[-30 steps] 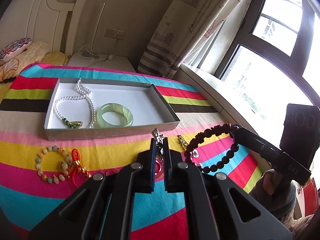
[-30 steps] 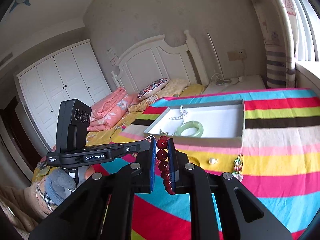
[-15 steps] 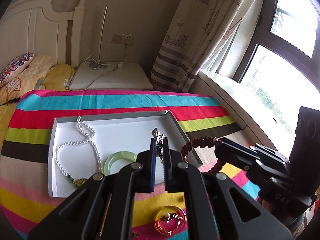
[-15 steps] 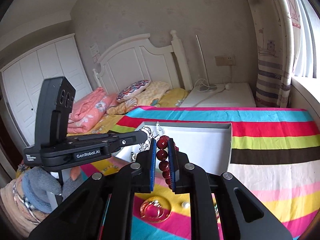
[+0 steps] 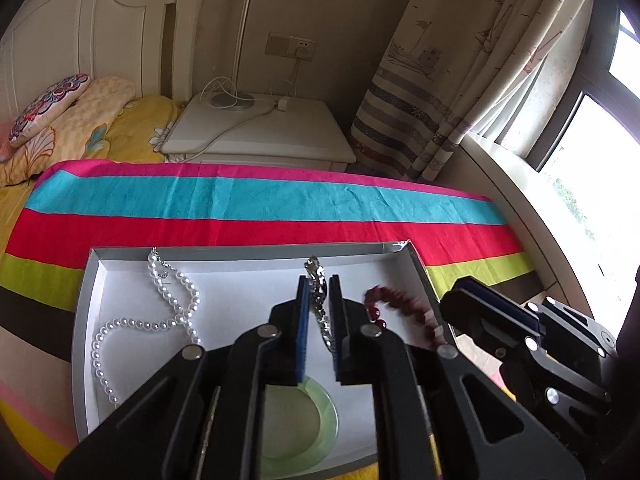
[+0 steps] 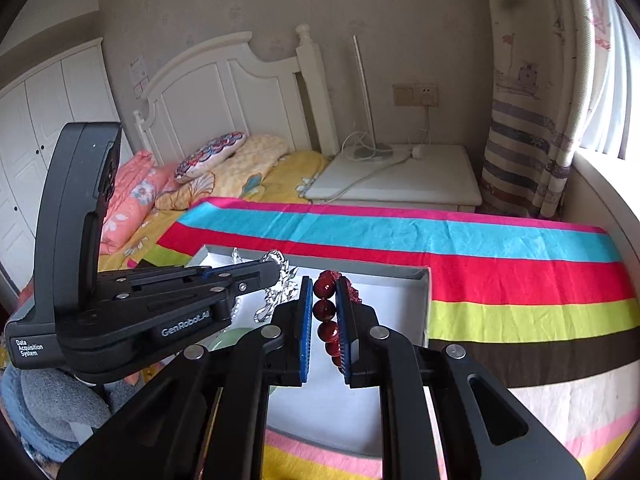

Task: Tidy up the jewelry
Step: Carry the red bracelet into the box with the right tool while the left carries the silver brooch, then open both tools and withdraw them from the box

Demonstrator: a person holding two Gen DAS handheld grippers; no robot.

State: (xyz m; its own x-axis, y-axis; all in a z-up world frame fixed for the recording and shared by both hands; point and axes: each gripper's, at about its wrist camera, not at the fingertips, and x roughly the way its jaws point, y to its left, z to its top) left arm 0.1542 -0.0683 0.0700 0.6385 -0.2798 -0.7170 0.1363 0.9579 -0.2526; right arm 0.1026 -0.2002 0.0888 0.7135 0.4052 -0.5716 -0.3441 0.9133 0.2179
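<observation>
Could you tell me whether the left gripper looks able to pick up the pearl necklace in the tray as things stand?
Probably not yet: the left gripper is shut on a silver chain. The pearl necklace lies uncovered in the tray, so the path itself seems free.

Striped blanket [image 5: 256,204] across the bed, white nightstand [image 5: 260,132] beyond, patterned curtain [image 5: 452,80] right, embroidered pillow [image 6: 210,156] by the headboard [image 6: 224,92].

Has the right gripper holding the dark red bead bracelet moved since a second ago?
Yes. The right gripper, clamping the dark red bead bracelet, has advanced from short of the grey tray to above its white floor.
</observation>
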